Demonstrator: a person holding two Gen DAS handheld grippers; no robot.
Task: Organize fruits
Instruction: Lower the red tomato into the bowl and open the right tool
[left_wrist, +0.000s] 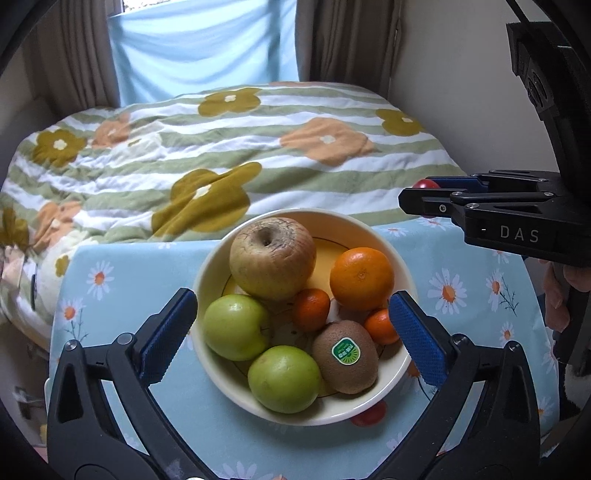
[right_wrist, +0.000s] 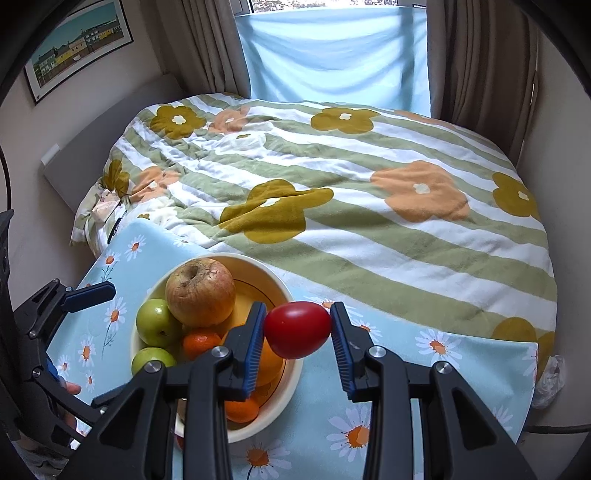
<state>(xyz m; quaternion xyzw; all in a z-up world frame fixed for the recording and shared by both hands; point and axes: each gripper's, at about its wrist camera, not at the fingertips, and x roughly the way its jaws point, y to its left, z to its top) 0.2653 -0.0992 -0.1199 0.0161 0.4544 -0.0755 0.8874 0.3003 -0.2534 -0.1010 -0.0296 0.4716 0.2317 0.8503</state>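
A cream bowl (left_wrist: 214, 373) stands on the daisy tablecloth. It holds a wrinkled apple (left_wrist: 271, 256), two green apples (left_wrist: 236, 326), an orange (left_wrist: 362, 278), two small mandarins (left_wrist: 312, 308) and a stickered kiwi (left_wrist: 345, 356). My left gripper (left_wrist: 291, 297) is open above the bowl, its blue pads spread to either side of the fruit and touching none. My right gripper (right_wrist: 297, 314) is shut on a smooth red tomato (right_wrist: 297, 328), held over the bowl's (right_wrist: 291, 373) right rim. From the left wrist view that gripper (left_wrist: 417, 199) comes in at right, with the tomato (left_wrist: 424, 184) mostly hidden.
The light blue tablecloth (left_wrist: 110, 280) covers a small table against a bed with a striped floral quilt (right_wrist: 369, 229). A red fruit (left_wrist: 369, 415) peeks from behind the bowl's near rim. A white plastic bag (right_wrist: 550, 376) lies off the table's right edge. Curtains and walls close in behind.
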